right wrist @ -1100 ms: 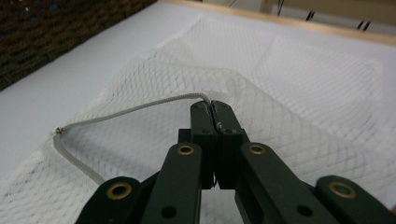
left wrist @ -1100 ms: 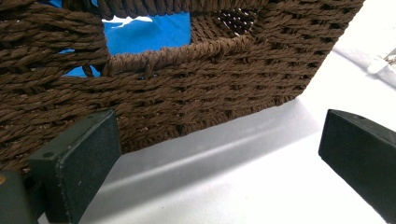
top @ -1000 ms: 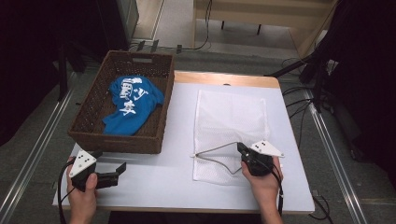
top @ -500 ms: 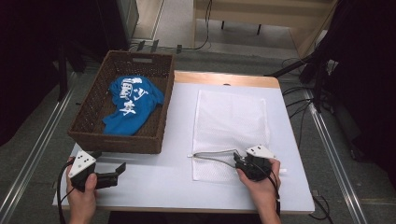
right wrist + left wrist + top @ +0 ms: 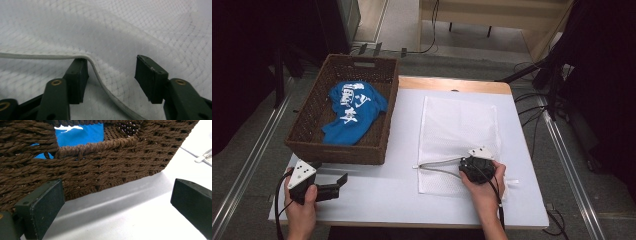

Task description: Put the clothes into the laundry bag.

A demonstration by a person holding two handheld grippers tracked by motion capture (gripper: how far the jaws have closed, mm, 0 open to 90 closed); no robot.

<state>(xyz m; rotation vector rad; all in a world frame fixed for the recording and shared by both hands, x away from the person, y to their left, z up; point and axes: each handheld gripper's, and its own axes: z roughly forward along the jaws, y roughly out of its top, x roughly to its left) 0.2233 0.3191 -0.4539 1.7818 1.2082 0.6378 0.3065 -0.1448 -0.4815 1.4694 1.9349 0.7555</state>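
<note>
High view — white mesh laundry bag (image 5: pixel 459 135) lay flat on table (image 5: pixel 377 195), right of wicker basket (image 5: pixel 343 112); right gripper (image 5: pixel 472 167) on its near zipper edge. Left gripper (image 5: pixel 329 191) idle, near-left.

Left gripper view — jaws wide, empty, facing basket (image 5: pixel 100 157).

Right gripper view — jaws had just been opening, half-apart; zipper cord (image 5: pixel 100 77) loose between them, touching one, unpinched. Bag (image 5: pixel 125 30) likely light, limp, slippery — best held at stiffer zipper hem.
</note>
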